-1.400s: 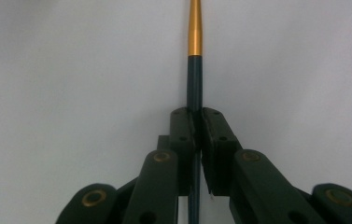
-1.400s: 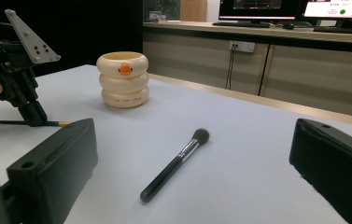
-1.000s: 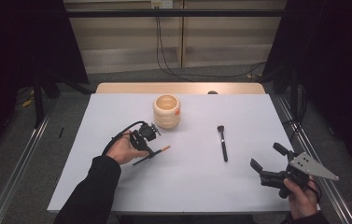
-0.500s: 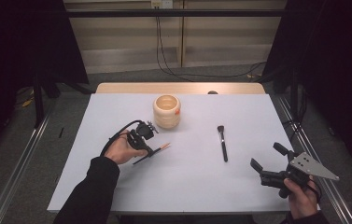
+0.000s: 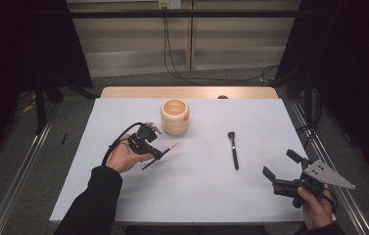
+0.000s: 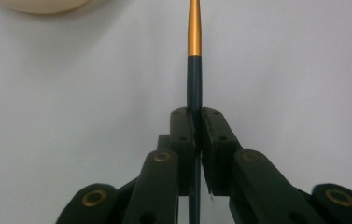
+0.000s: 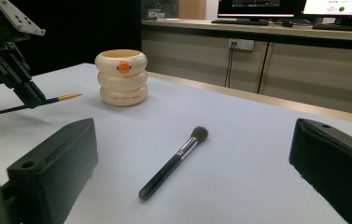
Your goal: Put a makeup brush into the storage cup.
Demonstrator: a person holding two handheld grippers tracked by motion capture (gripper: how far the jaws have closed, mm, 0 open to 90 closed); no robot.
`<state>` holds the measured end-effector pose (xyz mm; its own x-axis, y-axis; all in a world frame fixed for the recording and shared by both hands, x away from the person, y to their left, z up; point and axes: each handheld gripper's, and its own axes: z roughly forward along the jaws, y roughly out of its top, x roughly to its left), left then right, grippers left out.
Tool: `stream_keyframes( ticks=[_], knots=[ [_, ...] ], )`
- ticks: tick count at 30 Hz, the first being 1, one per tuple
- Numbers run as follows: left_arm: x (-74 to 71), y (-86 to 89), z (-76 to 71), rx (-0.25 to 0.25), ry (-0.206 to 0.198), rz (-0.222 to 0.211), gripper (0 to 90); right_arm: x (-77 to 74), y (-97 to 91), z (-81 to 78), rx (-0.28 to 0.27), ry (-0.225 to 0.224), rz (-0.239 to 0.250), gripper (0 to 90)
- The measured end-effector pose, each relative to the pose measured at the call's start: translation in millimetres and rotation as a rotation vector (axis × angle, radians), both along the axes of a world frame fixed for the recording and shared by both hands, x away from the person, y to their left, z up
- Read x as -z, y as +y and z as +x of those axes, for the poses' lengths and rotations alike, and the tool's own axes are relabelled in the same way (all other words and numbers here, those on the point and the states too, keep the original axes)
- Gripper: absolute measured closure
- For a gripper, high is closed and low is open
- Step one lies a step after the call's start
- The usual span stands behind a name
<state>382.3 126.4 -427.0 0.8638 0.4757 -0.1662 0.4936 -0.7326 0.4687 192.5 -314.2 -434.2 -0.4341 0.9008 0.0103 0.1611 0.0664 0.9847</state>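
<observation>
My left gripper (image 5: 155,152) is shut on a thin dark stick with an orange-gold end (image 5: 171,147), held just above the white table left of centre. In the left gripper view the jaws (image 6: 197,121) pinch the stick (image 6: 194,56), whose gold end points towards the cream ringed cup (image 5: 174,116). A black makeup brush (image 5: 233,150) lies flat right of centre. At the front right, my right gripper (image 5: 279,163) is open with nothing between its jaws. In the right gripper view the brush (image 7: 173,161) lies ahead, and the cup (image 7: 121,77) and the left gripper (image 7: 26,95) stand farther off.
The white table top (image 5: 201,196) ends in a wooden strip at the back. Metal rails run along both sides of the table, and cables hang behind it. A desk with monitors (image 7: 257,9) stands beyond the table in the right gripper view.
The left gripper has shifted slightly with the stick, whose gold end now sits a little nearer the cup. The right gripper has stayed where it was.
</observation>
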Motion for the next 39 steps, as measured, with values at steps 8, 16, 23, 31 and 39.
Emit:
stream_keyframes(
  ticks=[8, 16, 23, 31, 39],
  knots=[
    [-2.4, 9.0, -5.4, -0.032, -0.040, -0.090, 83.9, 0.1, 0.2, 0.3, 0.004, -0.002, 0.001, 0.5],
    [-11.9, 11.9, -13.2, -0.074, -0.085, -0.207, 83.9, 0.1, 0.2, 0.2, 0.004, -0.001, 0.001, 0.5],
    [-19.8, 14.0, -22.0, -0.086, -0.156, -0.260, 83.9, 0.0, 0.1, 0.2, 0.007, 0.001, 0.000, 0.5],
    [-23.0, 25.1, -25.7, -0.133, -0.188, -0.339, 83.9, 0.2, 0.7, 0.2, 0.003, 0.003, -0.001, 0.4],
    [-28.0, 33.0, -28.7, -0.174, -0.232, -0.412, 83.9, 0.2, 0.9, 0.2, 0.001, 0.003, 0.000, 0.5]
  ],
)
